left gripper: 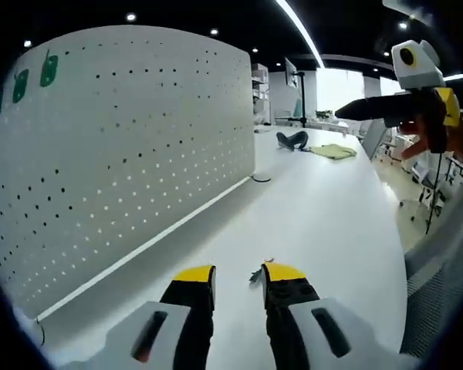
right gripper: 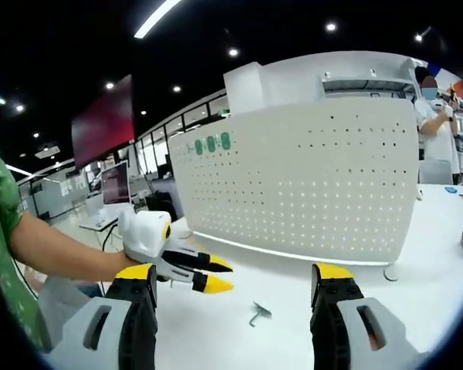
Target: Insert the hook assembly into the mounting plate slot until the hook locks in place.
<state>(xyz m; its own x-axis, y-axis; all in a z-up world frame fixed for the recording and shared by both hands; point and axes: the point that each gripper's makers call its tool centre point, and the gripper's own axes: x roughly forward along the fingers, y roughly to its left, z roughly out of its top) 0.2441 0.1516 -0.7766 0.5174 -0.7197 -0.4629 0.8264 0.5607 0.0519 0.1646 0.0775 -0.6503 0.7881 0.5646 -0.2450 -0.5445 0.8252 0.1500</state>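
A small grey metal hook (right gripper: 258, 314) lies flat on the white table (right gripper: 417, 254), in front of the white pegboard mounting plate (right gripper: 316, 177), which stands upright. In the left gripper view the hook (left gripper: 256, 274) sits just beyond my left gripper (left gripper: 239, 274), close to its right jaw; the jaws are open and hold nothing. The pegboard (left gripper: 116, 146) runs along the left there. My right gripper (right gripper: 234, 274) is wide open above the table, with the hook ahead between its jaws. The left gripper (right gripper: 214, 275), held by a hand, points at the hook from the left. The right gripper (left gripper: 355, 112) hovers high at the upper right.
Green tags (right gripper: 211, 143) hang near the pegboard's top corner, green tags (left gripper: 49, 68) also at its upper left. A black object (left gripper: 292, 139) and a yellow-green cloth (left gripper: 333, 151) lie at the table's far end. A person (right gripper: 434, 116) stands behind the board's right edge.
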